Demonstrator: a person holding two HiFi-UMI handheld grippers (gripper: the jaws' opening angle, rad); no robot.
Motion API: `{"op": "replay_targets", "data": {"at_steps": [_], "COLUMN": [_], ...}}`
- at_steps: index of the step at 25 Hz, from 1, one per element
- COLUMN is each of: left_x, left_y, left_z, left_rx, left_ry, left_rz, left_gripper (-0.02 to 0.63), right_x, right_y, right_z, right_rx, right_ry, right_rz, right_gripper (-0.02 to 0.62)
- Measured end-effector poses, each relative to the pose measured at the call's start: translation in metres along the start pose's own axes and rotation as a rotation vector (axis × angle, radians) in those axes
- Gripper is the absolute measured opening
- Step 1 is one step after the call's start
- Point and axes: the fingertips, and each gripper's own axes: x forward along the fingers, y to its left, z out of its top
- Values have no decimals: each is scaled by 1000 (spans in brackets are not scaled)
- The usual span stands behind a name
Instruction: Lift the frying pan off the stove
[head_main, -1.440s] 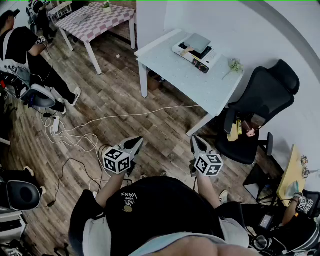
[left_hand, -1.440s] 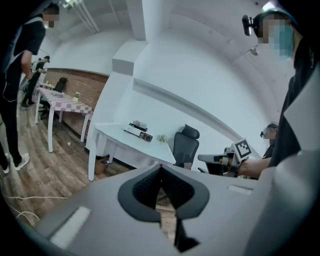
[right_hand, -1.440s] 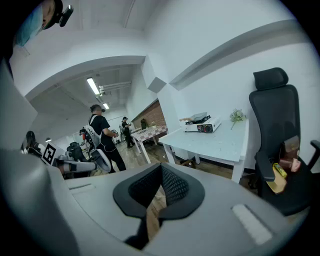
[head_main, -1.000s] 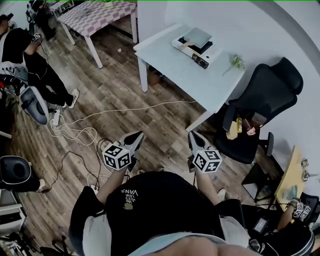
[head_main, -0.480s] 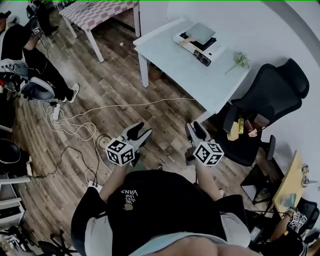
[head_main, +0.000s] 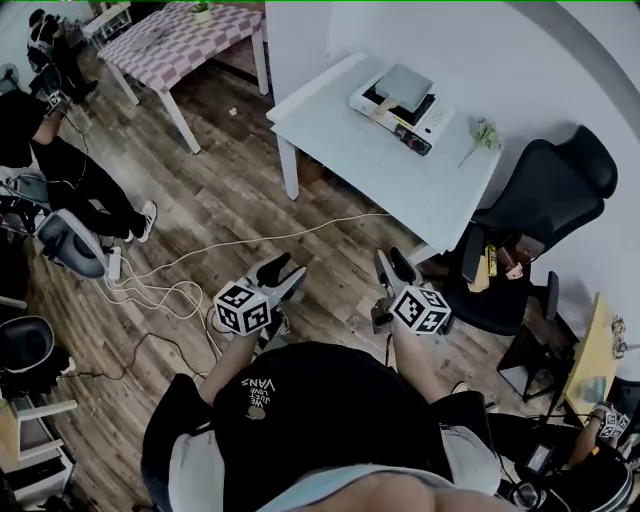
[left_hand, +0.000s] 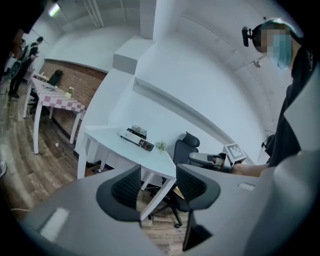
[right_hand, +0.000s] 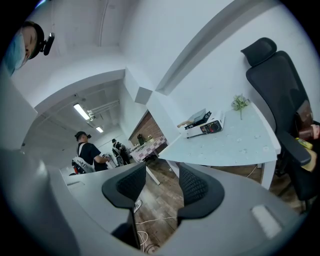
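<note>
The grey square frying pan (head_main: 403, 86) sits on the white stove (head_main: 428, 124) on the pale desk (head_main: 350, 140), well ahead, nearer the right gripper (head_main: 392, 262) than the left gripper (head_main: 283, 272), both jaws opening, empty.

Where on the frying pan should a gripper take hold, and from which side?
Probably the wooden handle of the frying pan. It sticks out beyond the stove toward the open-floor edge of the table, so come from that side with the jaws across it. The flat square pan body looks too wide to clamp.
</note>
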Motion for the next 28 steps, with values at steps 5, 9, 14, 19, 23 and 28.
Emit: {"op": "replay_targets", "data": {"at_steps": [5, 9, 14, 19, 23, 28], "left_x": [-4, -5, 6, 29, 58, 103], "left_y": [46, 78, 101, 107, 110, 108], "left_z": [30, 43, 53, 57, 66, 74], "left_rx": [55, 52, 45, 25, 24, 24], "left_ry": [41, 81, 98, 111, 117, 125], "left_rz": [-59, -108, -161, -192, -202, -201], "left_gripper": [192, 192, 192, 192, 192, 192], "right_x": [41, 62, 74, 76, 89, 111], "right_y": [26, 42, 46, 30, 11, -23], "right_z": [0, -5, -10, -2, 14, 42], "right_rx": [15, 32, 46, 64, 83, 96], "right_ry": [-45, -66, -79, -99, -108, -108], "right_rz": [-44, -91, -141, -187, -186, -165], "right_gripper": [196, 196, 196, 196, 196, 196]}}
